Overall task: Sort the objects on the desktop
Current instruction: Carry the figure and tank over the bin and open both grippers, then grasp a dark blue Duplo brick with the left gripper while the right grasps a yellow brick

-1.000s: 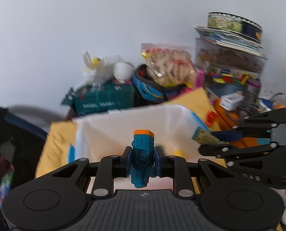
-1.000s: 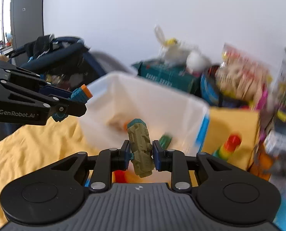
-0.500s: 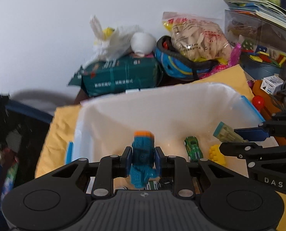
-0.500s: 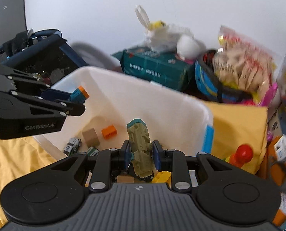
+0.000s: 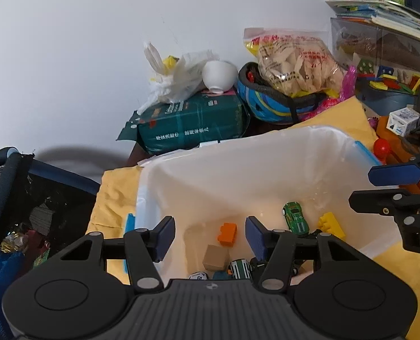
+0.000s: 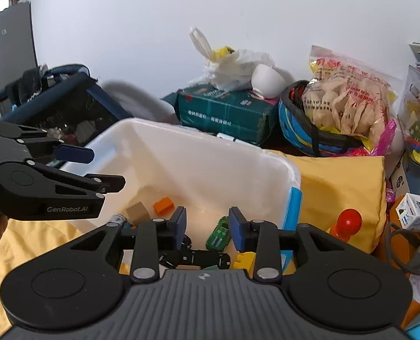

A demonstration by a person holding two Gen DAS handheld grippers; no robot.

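Observation:
A white plastic bin stands on a yellow cloth and holds small toys: an orange brick, a tan cube, a green car and a yellow brick. My left gripper is open and empty above the bin's near side. My right gripper is open and empty above the bin, over the green car. The left gripper also shows at the left of the right wrist view. The teal and olive toys are mostly hidden under the gripper bodies.
Behind the bin sit a green package, a white bowl, a blue helmet with a snack bag, and stacked boxes. A red knob toy stands right of the bin. A dark stroller is at left.
Both grippers opened and let go of their toys, the teal one from the left and the olive one from the right, over the bin. Both views tipped down toward the bin.

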